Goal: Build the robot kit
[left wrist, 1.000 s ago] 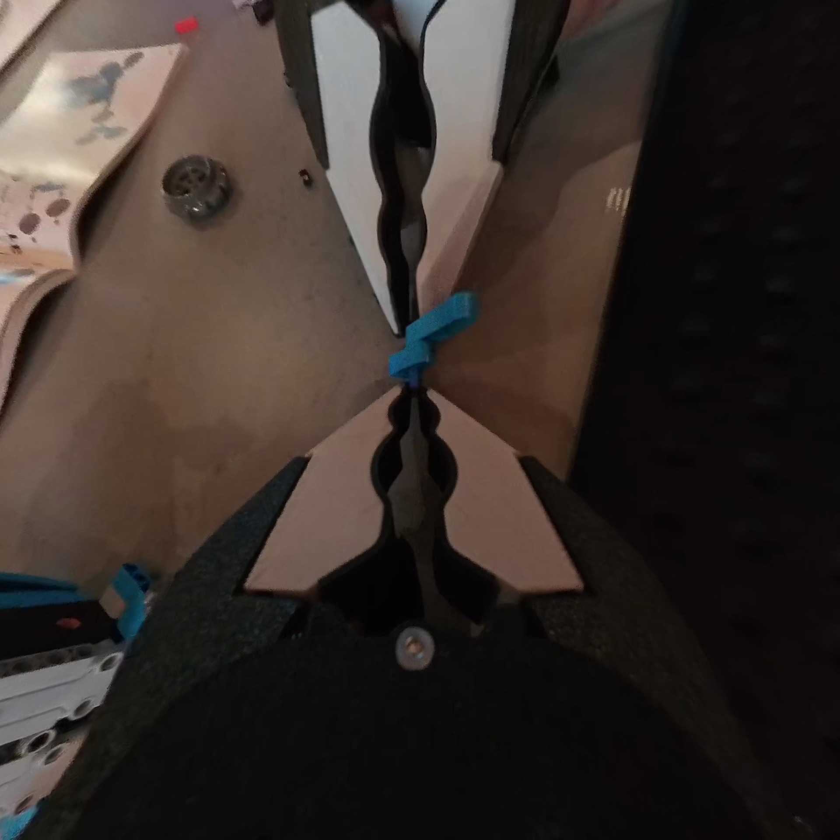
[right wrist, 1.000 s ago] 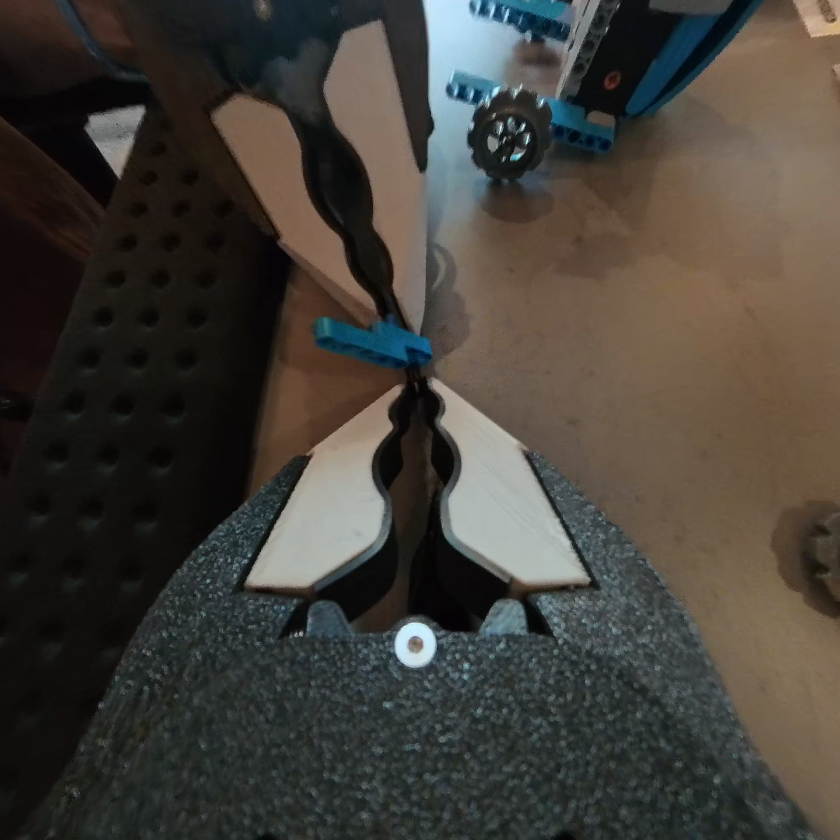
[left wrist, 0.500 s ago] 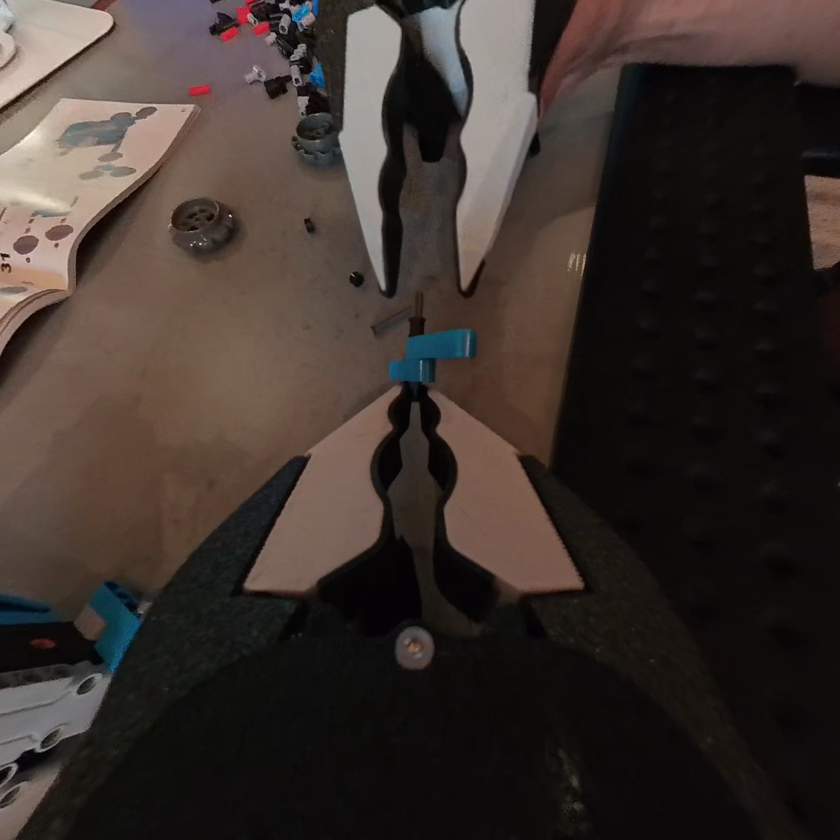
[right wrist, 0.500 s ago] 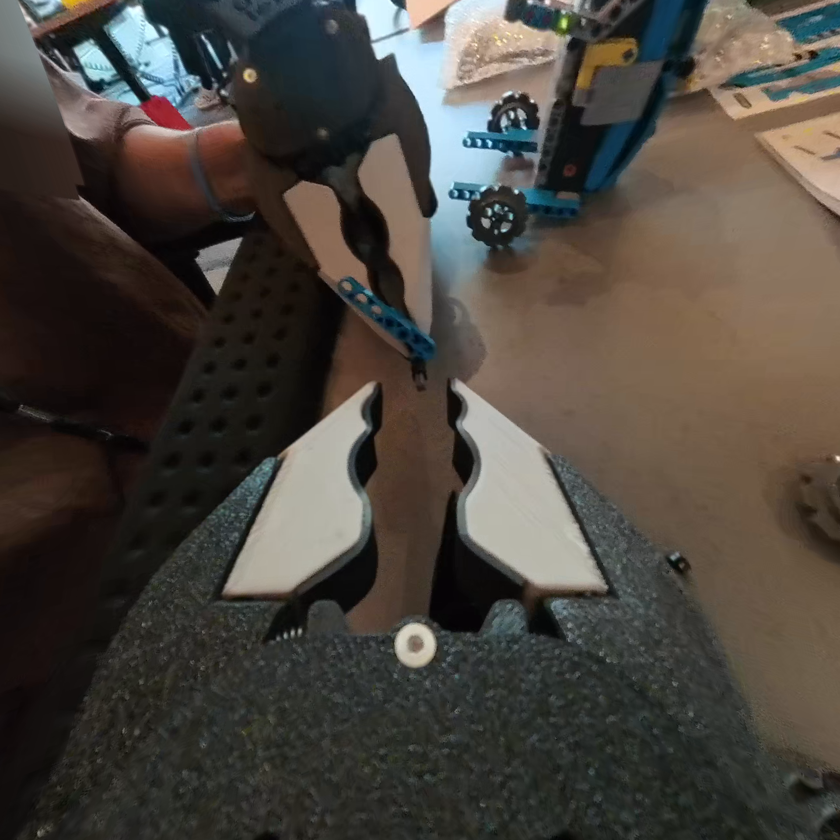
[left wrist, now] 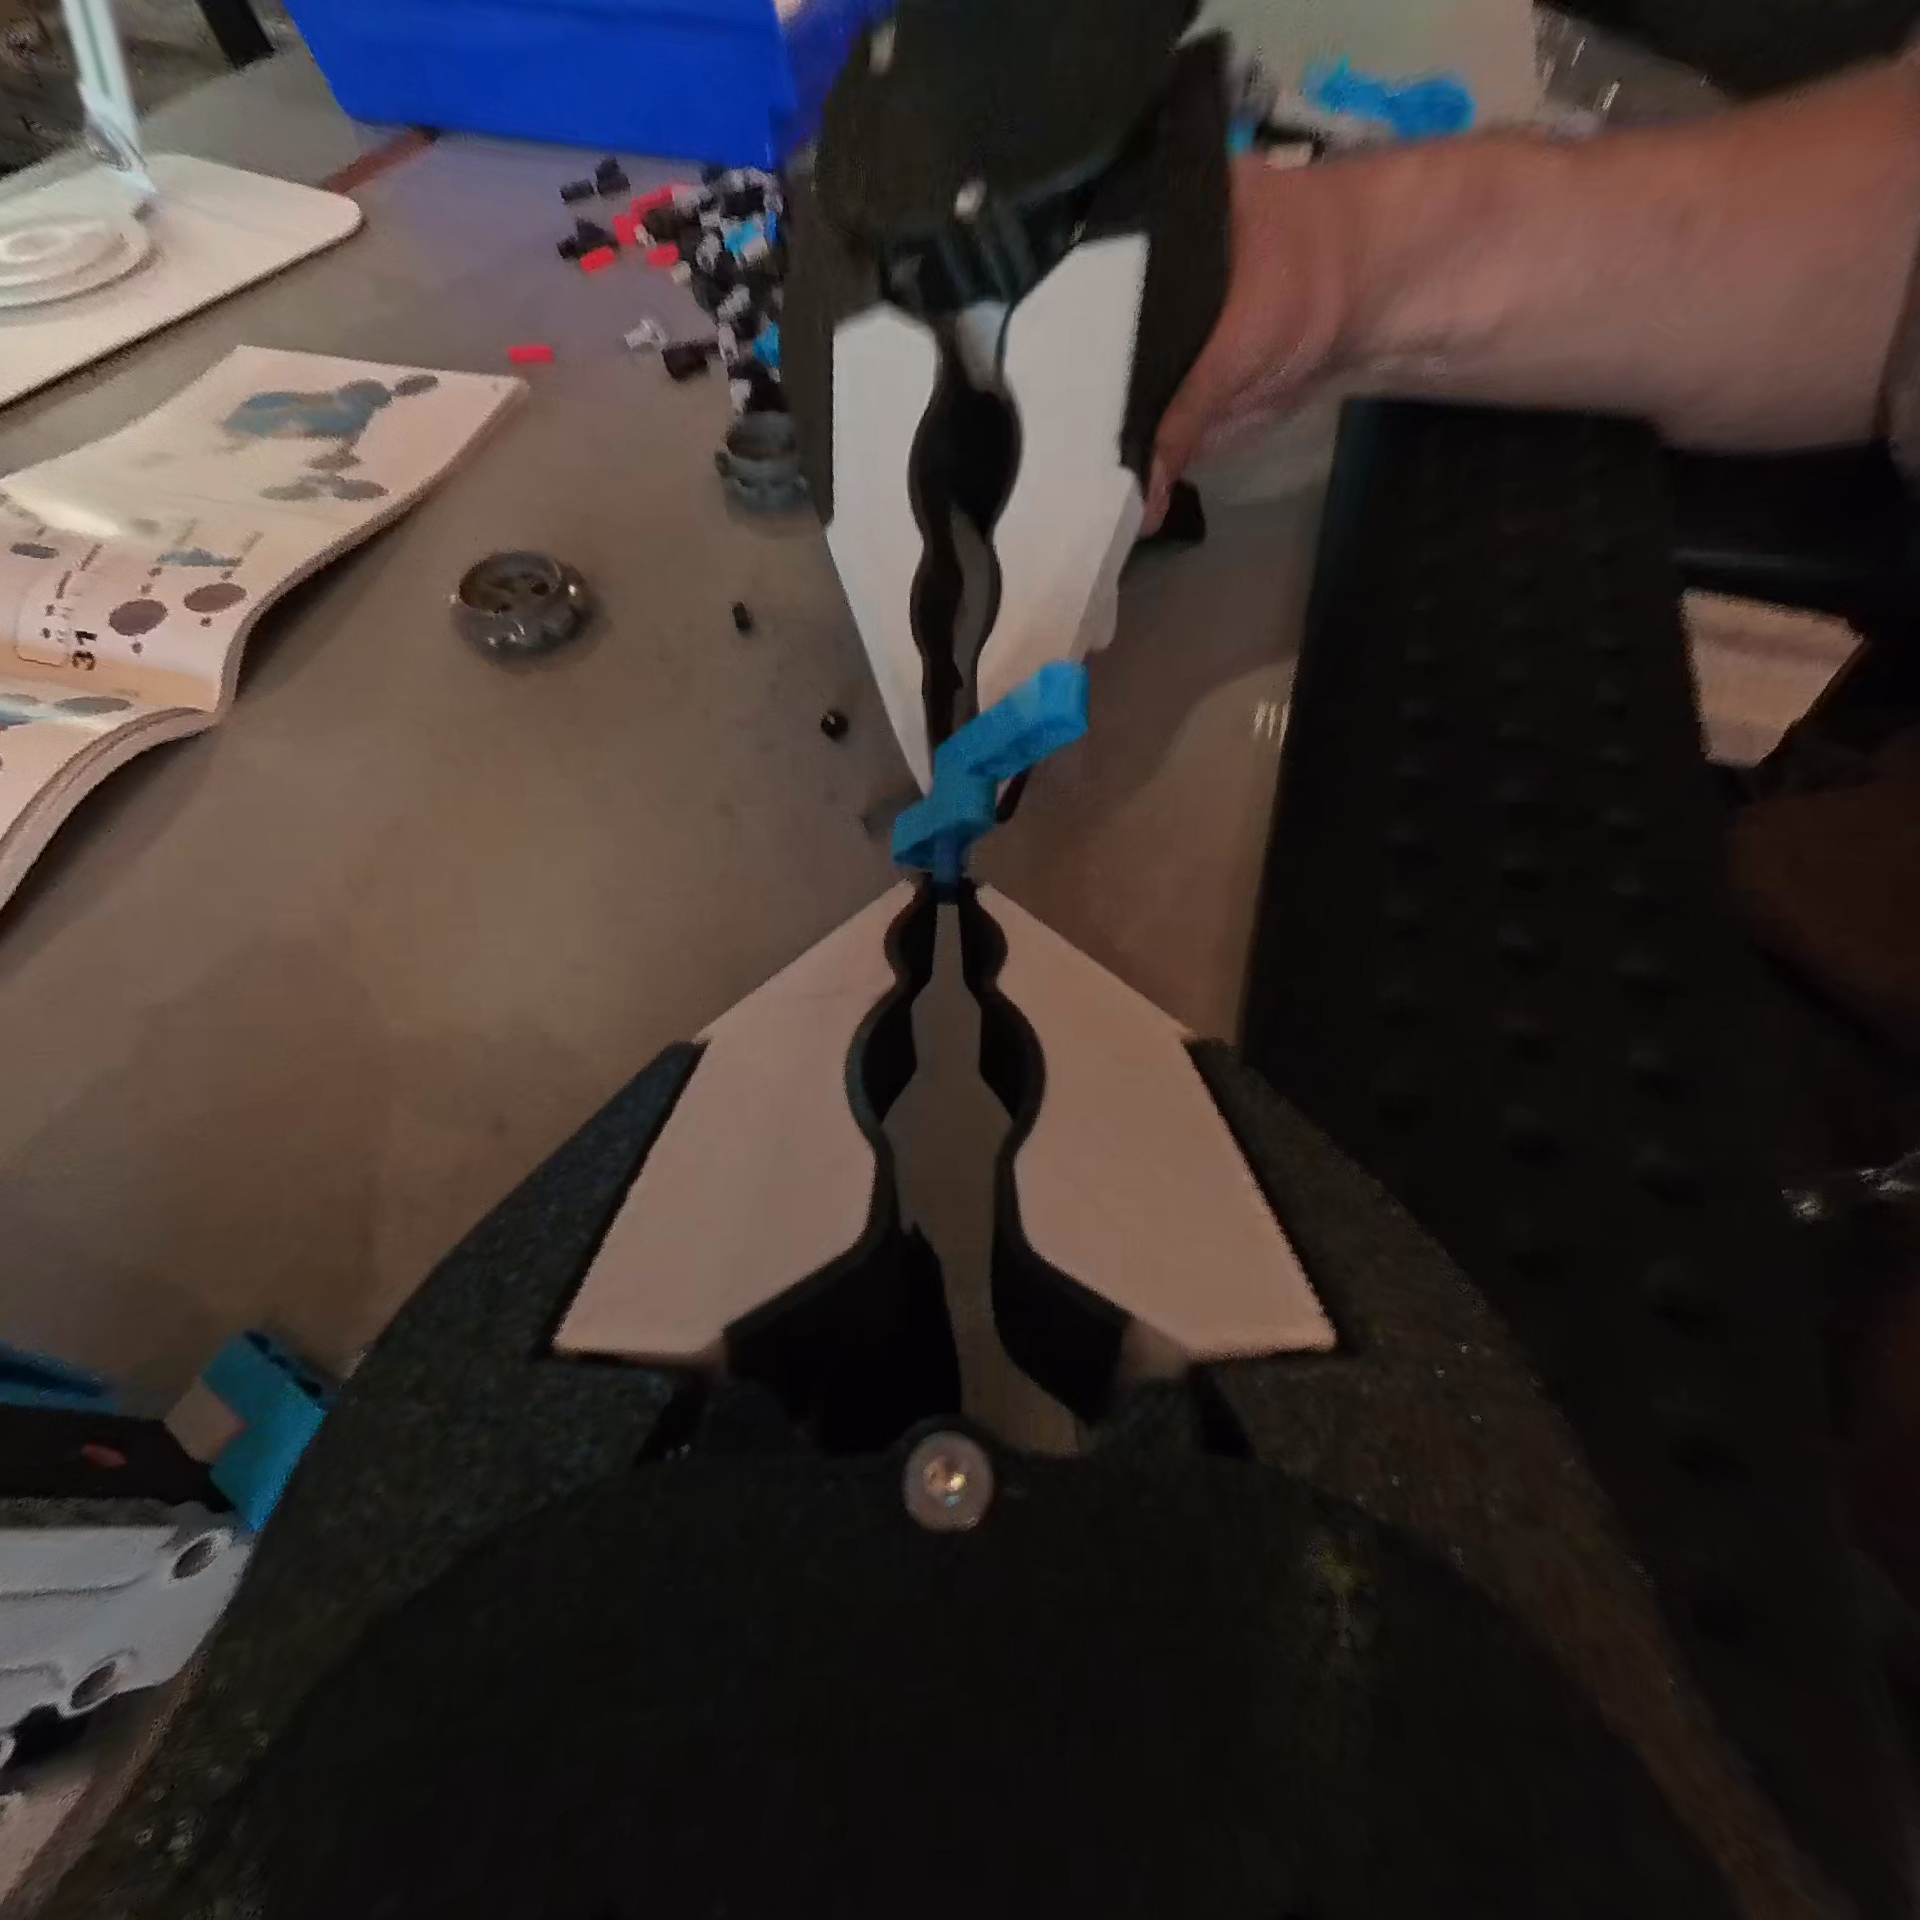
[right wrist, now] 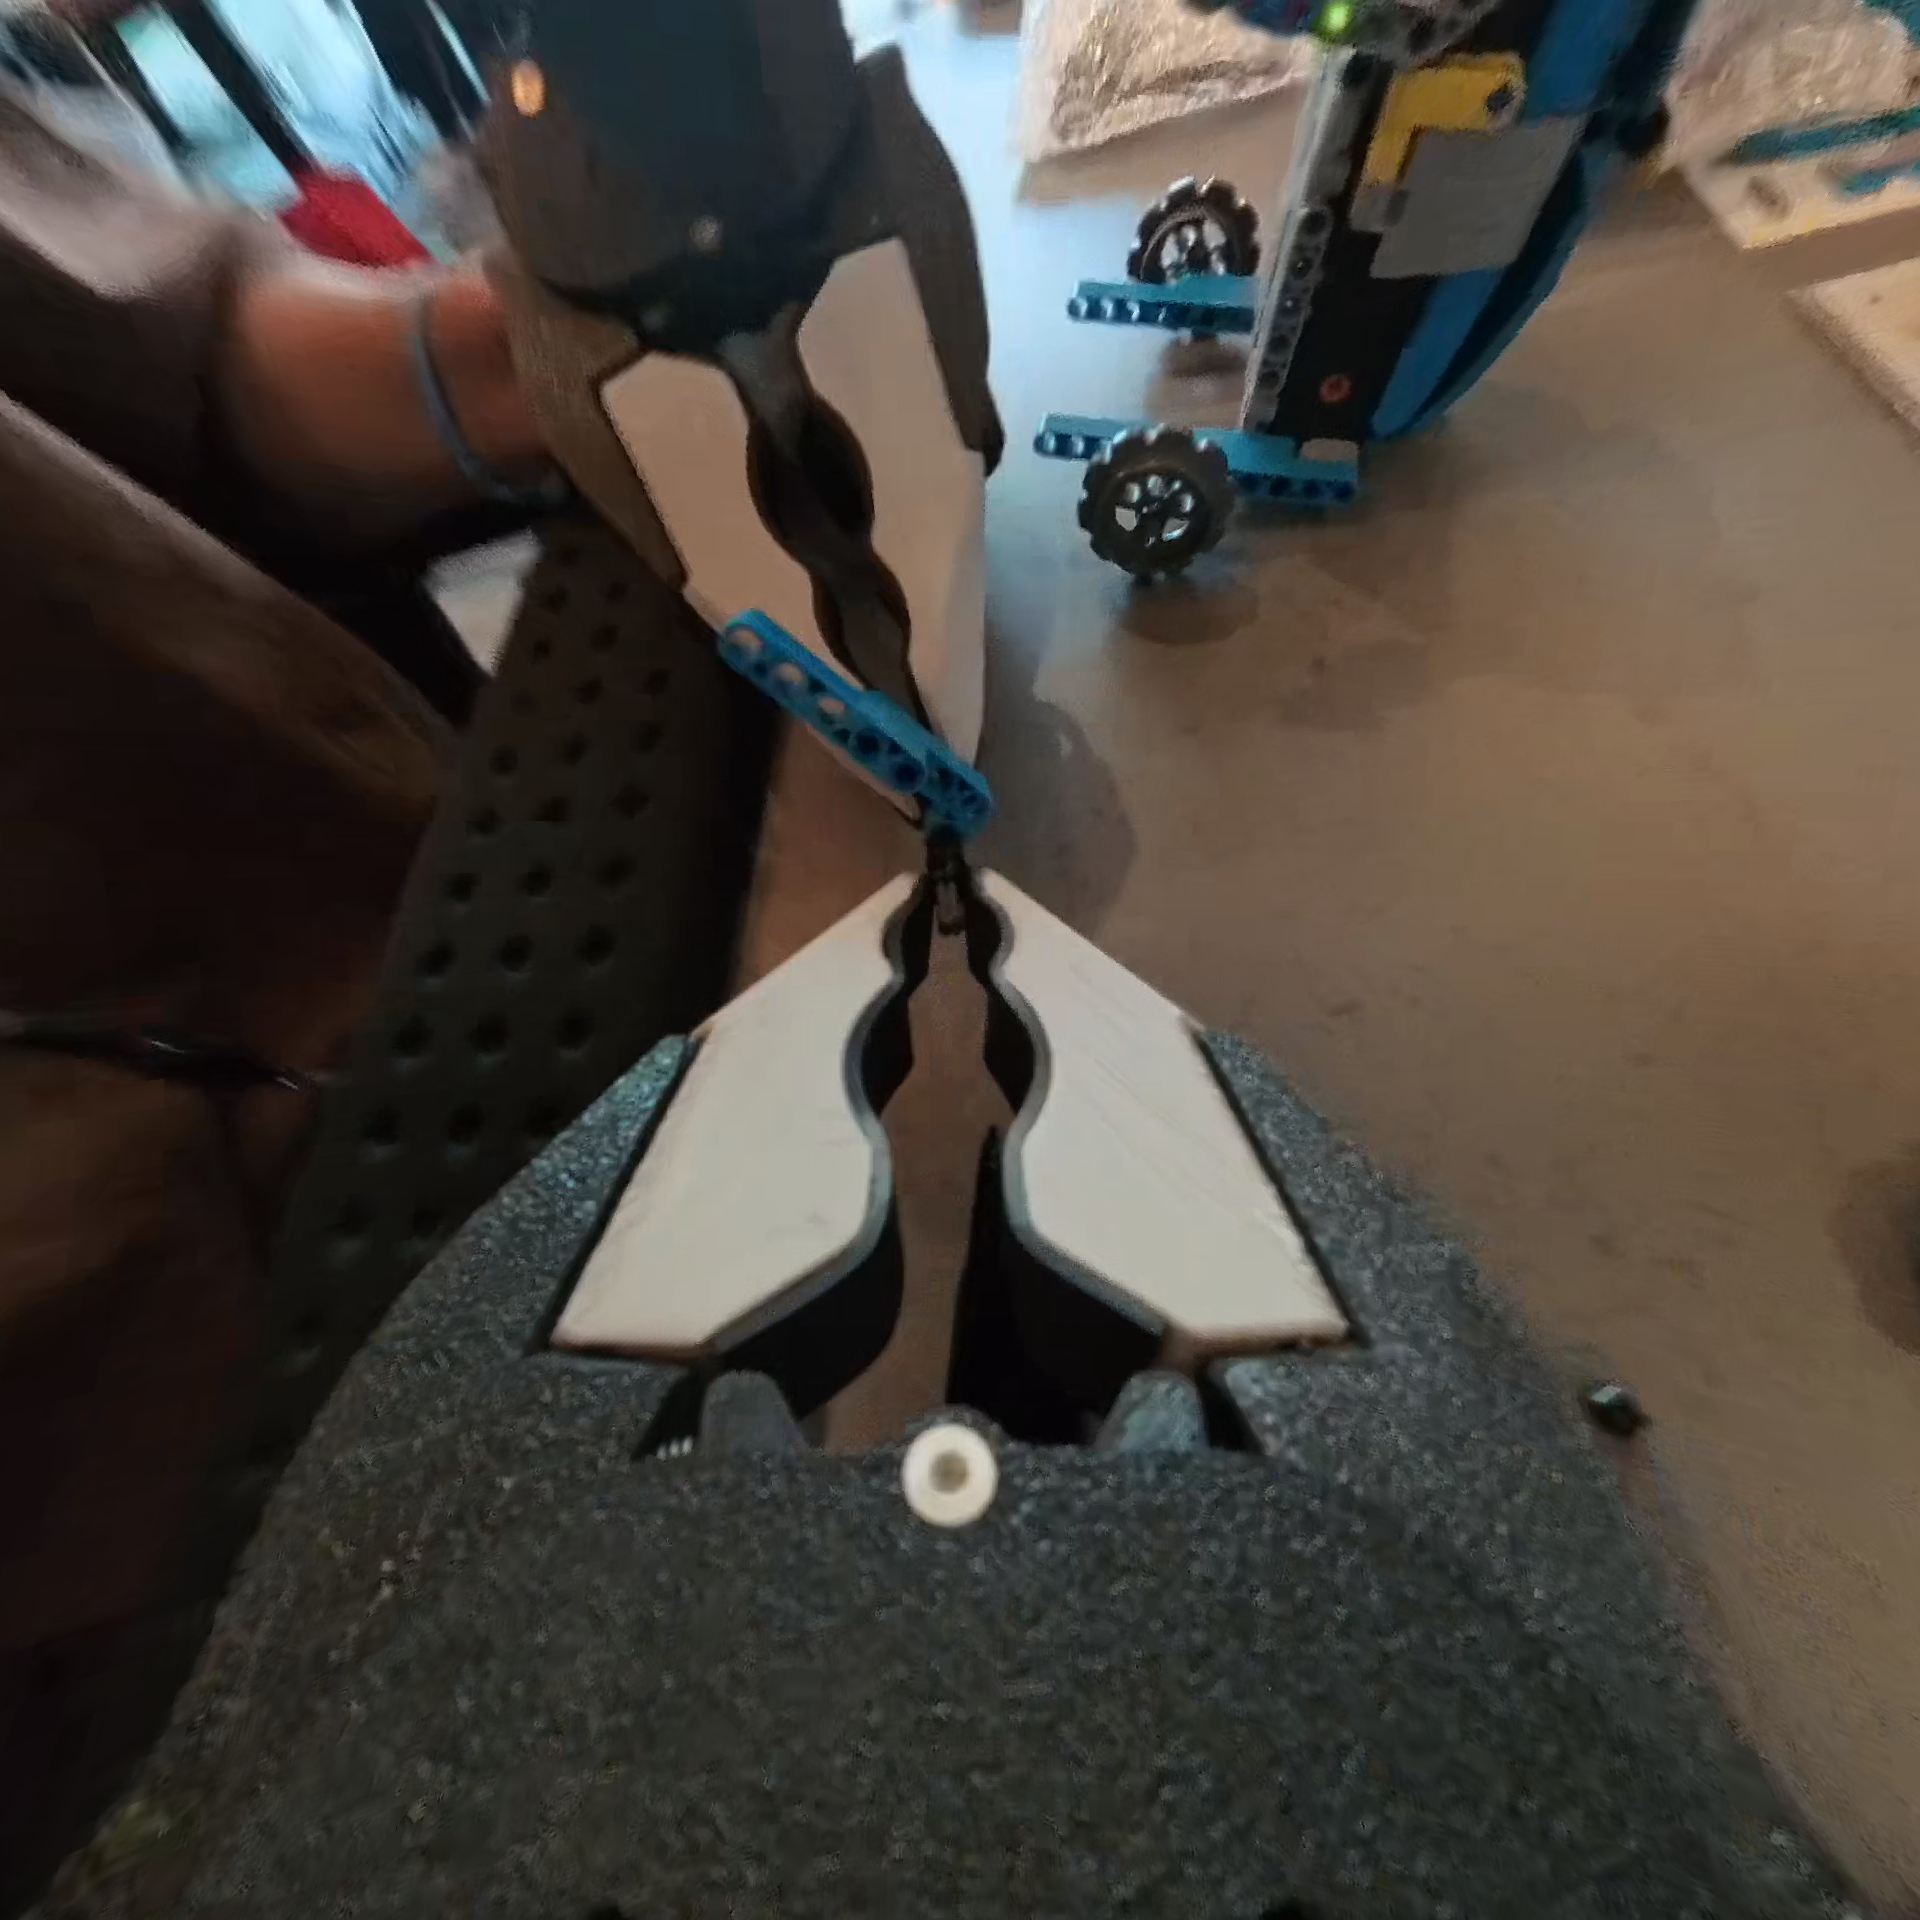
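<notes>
My left gripper [left wrist: 940, 896] is shut on one end of a blue perforated beam [left wrist: 1003, 743], held above the brown tabletop. In the right wrist view the beam [right wrist: 831, 707] slants from the left gripper's tips [right wrist: 935, 738] toward me. My right gripper [right wrist: 948, 891] is shut on a small black pin [right wrist: 948, 857] that sticks out of the beam's near end. In the left wrist view the right gripper [left wrist: 935, 764] comes down from above and meets the beam tip to tip. A person's hand [left wrist: 1455, 260] holds it.
A blue and black wheeled model [right wrist: 1455, 239] stands at the far right of the table. A loose grey wheel [left wrist: 525, 618], an open booklet [left wrist: 208, 540], a pile of small parts [left wrist: 686, 239] and a blue bin [left wrist: 561, 62] lie left. A black perforated panel [left wrist: 1475, 831] borders the table. The tips of both grippers are at nearly the same place. Both grippers' tips are roughly 15 cm from the loose grey wheel [left wrist: 525, 618].
One second ago both grippers were shut at the beam. Half a second ago the right gripper was open and drawn back. Now it has come back and shut on the black pin.
</notes>
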